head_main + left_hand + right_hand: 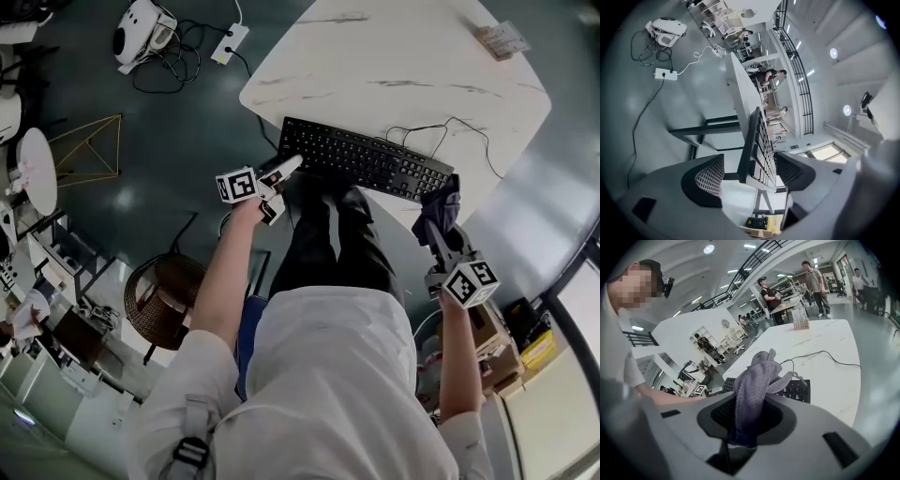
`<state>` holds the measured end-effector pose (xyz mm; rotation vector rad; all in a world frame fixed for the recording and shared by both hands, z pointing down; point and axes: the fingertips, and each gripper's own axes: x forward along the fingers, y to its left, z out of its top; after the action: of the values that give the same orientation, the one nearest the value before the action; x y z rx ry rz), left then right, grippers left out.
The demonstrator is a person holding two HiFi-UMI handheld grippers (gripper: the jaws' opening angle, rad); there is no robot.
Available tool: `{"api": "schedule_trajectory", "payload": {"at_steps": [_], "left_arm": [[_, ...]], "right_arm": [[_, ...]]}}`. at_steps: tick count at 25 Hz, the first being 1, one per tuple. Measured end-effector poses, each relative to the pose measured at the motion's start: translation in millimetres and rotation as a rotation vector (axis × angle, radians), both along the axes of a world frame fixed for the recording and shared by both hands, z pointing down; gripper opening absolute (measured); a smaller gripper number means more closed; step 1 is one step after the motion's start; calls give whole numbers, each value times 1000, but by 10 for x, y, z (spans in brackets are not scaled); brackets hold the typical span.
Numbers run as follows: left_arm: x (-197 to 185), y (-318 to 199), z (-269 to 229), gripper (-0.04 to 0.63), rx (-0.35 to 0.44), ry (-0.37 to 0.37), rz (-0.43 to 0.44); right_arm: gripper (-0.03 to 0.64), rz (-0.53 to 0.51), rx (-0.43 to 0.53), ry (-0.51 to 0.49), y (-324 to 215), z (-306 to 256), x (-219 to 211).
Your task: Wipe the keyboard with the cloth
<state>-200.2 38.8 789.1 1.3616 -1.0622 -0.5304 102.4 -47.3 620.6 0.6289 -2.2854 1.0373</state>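
no legible text, label or number anywhere

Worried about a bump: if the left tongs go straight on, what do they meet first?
Probably the black keyboard, whose end stands edge-on between the open left tongs; how near is unclear.

keyboard point(366, 157) corner behind cloth point(439, 211), table point(394, 56) cropped
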Motion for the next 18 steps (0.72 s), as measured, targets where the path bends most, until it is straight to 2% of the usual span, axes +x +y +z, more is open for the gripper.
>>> {"api": "schedule_trajectory", "payload": {"at_steps": [3, 4, 5, 7, 12, 14, 18], "left_arm": [[33, -62, 34, 337, 11, 29, -11], [25, -68, 42, 314, 7, 29, -16], [16, -76, 35, 228, 8, 26, -19], [25, -115, -35, 145, 36, 23, -21], [36, -114, -171, 126, 53, -4, -26], [33, -102, -258, 116, 63, 7, -42], [73, -98, -546, 89, 112, 130, -123]], "right_arm": [[110, 12, -7, 2, 1, 47, 7], [110, 15, -7, 2, 0, 58, 6], [110, 18, -7, 1, -1, 69, 7], [110, 26, -9, -1, -2, 85, 9], [110, 32, -12, -11, 20, 103, 1], [110, 35, -10, -20, 18, 82, -12], [110, 50, -2, -34, -14, 31, 27]]}}
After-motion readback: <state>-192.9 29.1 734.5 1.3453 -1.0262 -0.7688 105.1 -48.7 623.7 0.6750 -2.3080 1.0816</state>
